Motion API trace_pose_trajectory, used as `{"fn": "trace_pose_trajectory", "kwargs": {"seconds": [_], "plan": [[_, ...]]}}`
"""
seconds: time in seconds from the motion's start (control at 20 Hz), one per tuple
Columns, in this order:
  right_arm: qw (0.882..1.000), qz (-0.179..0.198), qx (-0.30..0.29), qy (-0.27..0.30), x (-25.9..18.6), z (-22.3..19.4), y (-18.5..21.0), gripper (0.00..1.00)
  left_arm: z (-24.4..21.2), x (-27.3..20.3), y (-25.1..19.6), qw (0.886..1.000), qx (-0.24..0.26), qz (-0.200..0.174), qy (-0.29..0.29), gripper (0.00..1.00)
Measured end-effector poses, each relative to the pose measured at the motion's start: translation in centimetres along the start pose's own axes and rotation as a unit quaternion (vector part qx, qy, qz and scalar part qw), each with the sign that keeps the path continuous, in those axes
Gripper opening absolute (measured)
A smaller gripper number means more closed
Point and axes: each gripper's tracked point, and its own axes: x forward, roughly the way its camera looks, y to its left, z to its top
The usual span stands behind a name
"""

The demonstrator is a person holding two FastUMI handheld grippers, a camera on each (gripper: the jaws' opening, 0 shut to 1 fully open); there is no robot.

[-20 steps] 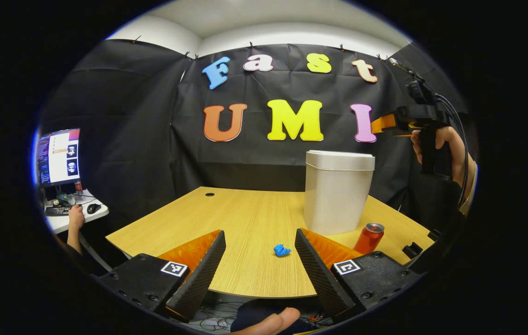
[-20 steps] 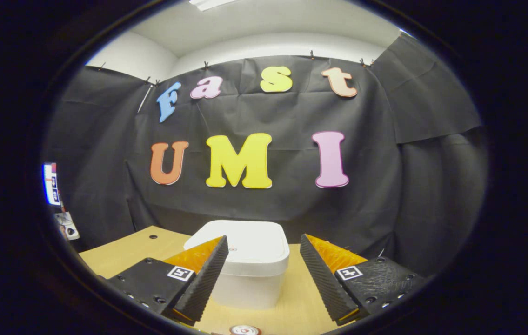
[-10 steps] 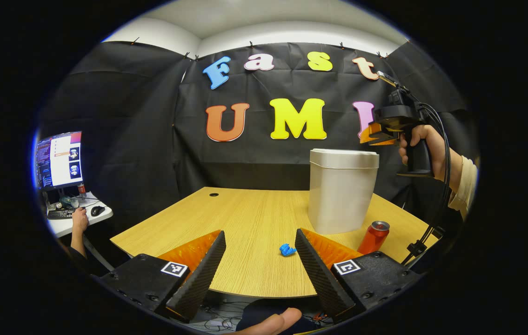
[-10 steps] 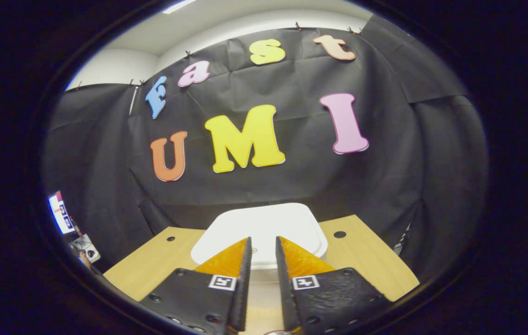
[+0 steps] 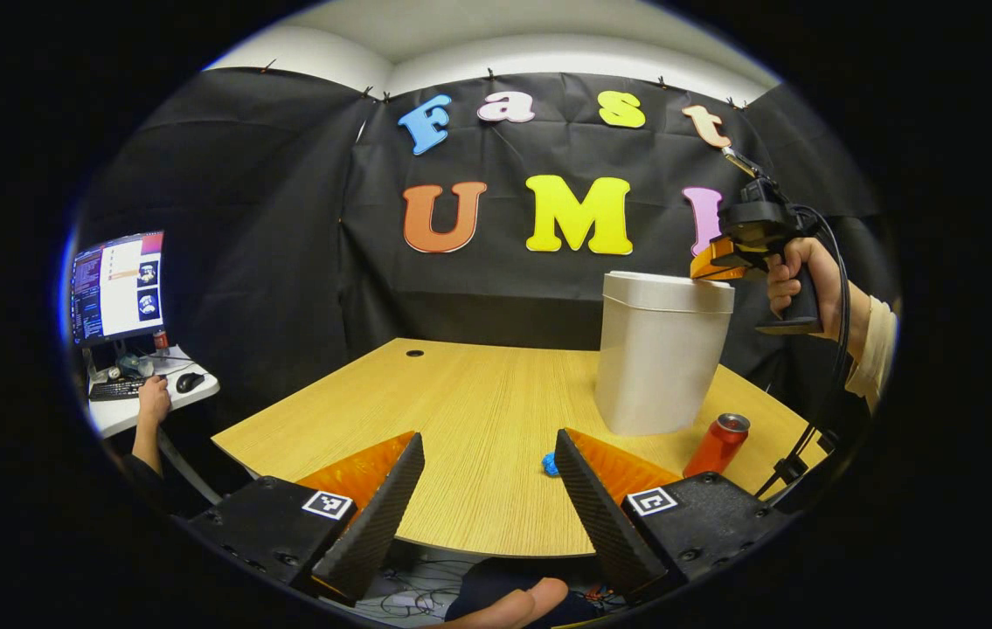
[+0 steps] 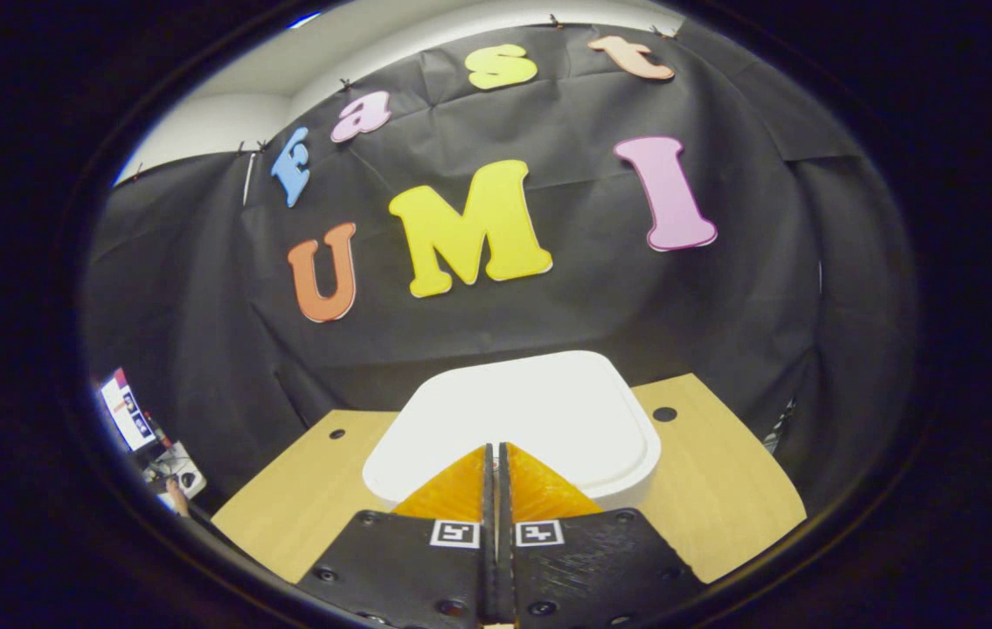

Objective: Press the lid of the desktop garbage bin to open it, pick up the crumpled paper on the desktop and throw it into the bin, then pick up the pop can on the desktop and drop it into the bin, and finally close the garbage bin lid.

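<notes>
Right gripper (image 6: 496,450) fingers pressed together, tips on bin lid (image 6: 539,411); left gripper (image 5: 487,463) fingers wide, hovering at desk's (image 5: 461,419) near edge.

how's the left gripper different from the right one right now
The left gripper is open, its fingers wide apart; the right gripper is shut, fingers together. The left hangs low near the table's front edge; the right is up at the bin's lid. Both hold nothing.

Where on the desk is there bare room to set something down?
The wide left and far stretch of the desk, between the cable hole and the bin, is bare. It's crowded at the near right: crumpled paper, pop can, bin.
</notes>
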Motion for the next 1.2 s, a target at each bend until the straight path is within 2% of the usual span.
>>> {"fn": "trace_pose_trajectory", "kwargs": {"seconds": [0.05,0.2,0.25,0.4,0.55,0.65,0.85,1.0,1.1,1.15,1.2], "plan": [[1.0,0.003,-0.012,0.003,0.2,0.1,0.1,0.01,0.0,0.0,0.0,1.0,-0.002,-0.001,0.001,0.98],[1.0,0.003,0.002,0.021,0.5,-0.3,-0.3,0.01,-0.1,0.1,0.0,1.0,-0.006,-0.004,0.004,0.98],[1.0,-0.004,-0.013,0.02,0.3,-0.3,-0.5,0.01,-0.2,0.1,0.0,1.0,-0.007,-0.004,0.005,0.98],[0.995,-0.036,-0.088,-0.022,-0.9,0.7,0.2,0.01,-0.3,0.3,0.3,1.0,-0.005,0.002,0.008,0.98],[0.979,-0.077,-0.168,-0.09,-3.6,1.9,0.7,0.0,-0.3,0.4,0.2,1.0,-0.008,0.0,0.007,0.98],[0.977,-0.068,-0.161,-0.12,-6.0,1.5,1.6,0.0,-0.5,0.4,0.3,1.0,-0.007,0.003,0.01,0.98],[0.983,-0.033,-0.125,-0.132,-9.9,-0.3,3.6,0.01,-0.6,0.6,0.2,1.0,-0.007,0.004,0.014,0.98],[0.98,-0.04,-0.122,-0.155,-13.3,-1.8,3.2,0.0,-0.7,0.6,0.0,1.0,0.001,0.007,0.014,0.98],[0.977,-0.021,-0.132,-0.167,-15.6,-2.9,4.1,0.0,-0.6,0.6,-0.2,1.0,0.003,0.007,0.013,0.98],[0.974,-0.011,-0.139,-0.178,-16.9,-3.4,4.6,0.16,-0.8,0.7,-0.2,1.0,0.001,0.006,0.013,0.98],[0.972,-0.007,-0.142,-0.187,-17.9,-3.9,4.4,0.25,-1.0,0.8,-0.3,1.0,0.0,0.006,0.015,0.98]]}}
